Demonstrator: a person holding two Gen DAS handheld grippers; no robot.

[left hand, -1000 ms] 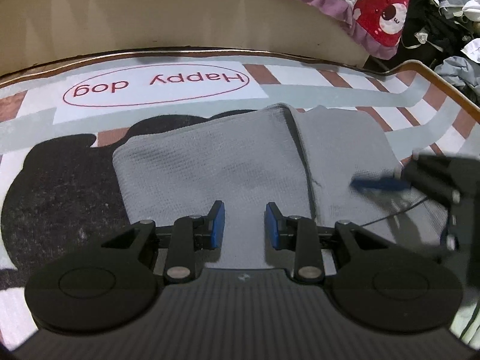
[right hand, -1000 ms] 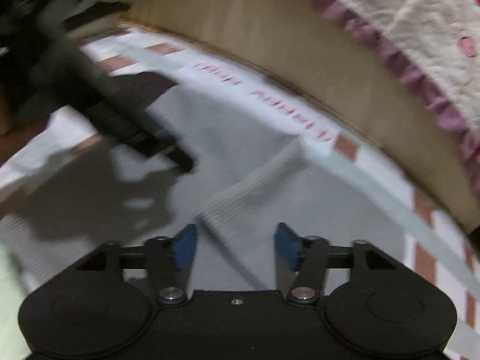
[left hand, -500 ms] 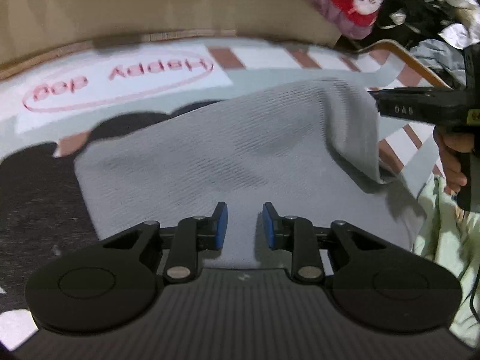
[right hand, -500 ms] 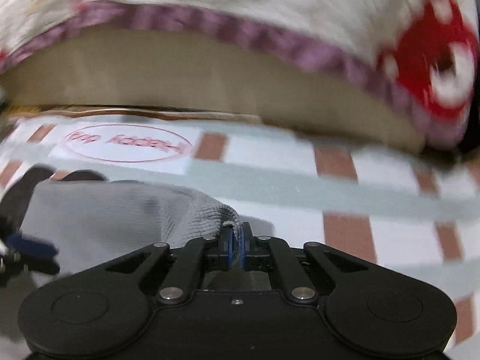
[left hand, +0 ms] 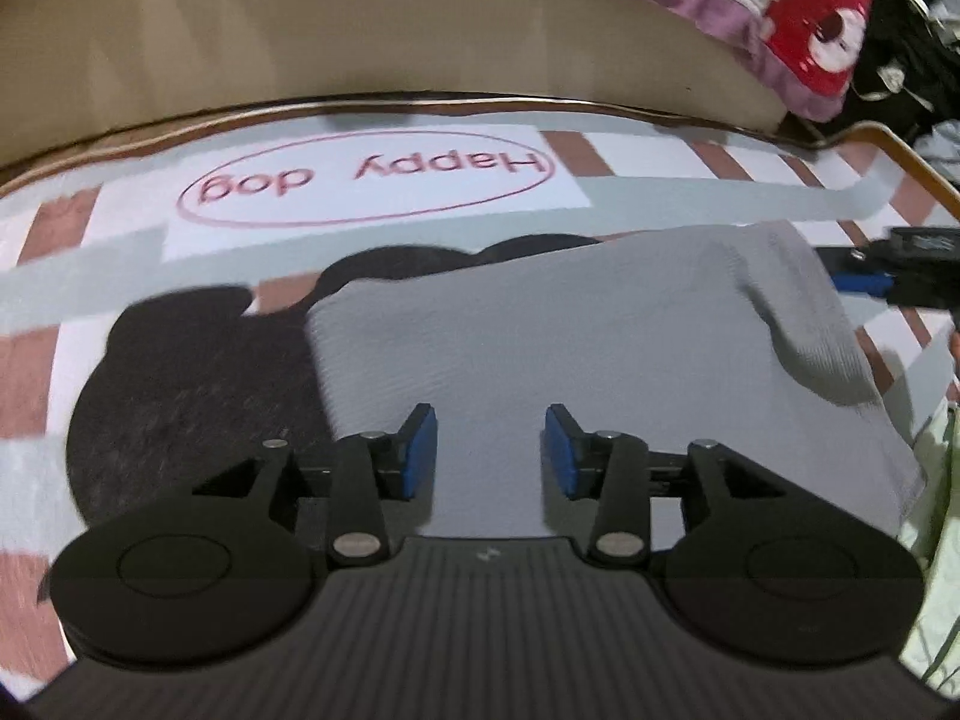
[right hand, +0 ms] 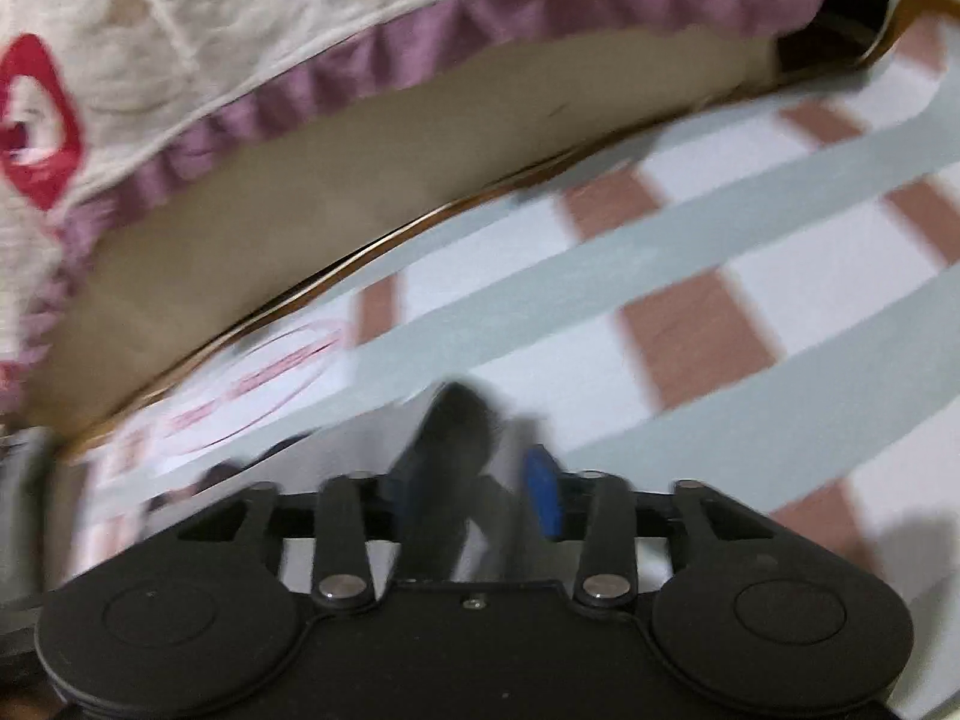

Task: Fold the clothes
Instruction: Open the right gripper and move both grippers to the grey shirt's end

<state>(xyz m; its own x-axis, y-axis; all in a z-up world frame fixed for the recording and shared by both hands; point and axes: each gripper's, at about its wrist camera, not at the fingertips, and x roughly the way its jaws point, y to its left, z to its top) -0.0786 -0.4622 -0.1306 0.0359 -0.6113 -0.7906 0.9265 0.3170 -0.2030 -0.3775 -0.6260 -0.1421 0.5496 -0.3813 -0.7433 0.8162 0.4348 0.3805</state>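
Grey cloth (left hand: 600,348) folded flat on the mat (left hand: 384,192).
My left gripper (left hand: 489,453) hovers released over it; right gripper (right hand: 474,498) released beside. I'd press creases square.

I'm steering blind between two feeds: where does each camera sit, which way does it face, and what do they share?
Left wrist: on the left gripper, looking forward over the grey garment and mat toward the bed base; own open fingers show, right gripper at the edge.
Right wrist: on the right gripper, tilted and blurred, facing mat and quilt; own fingers show, apart.
Shared: mat, "Happy dog" oval, bed, quilt.
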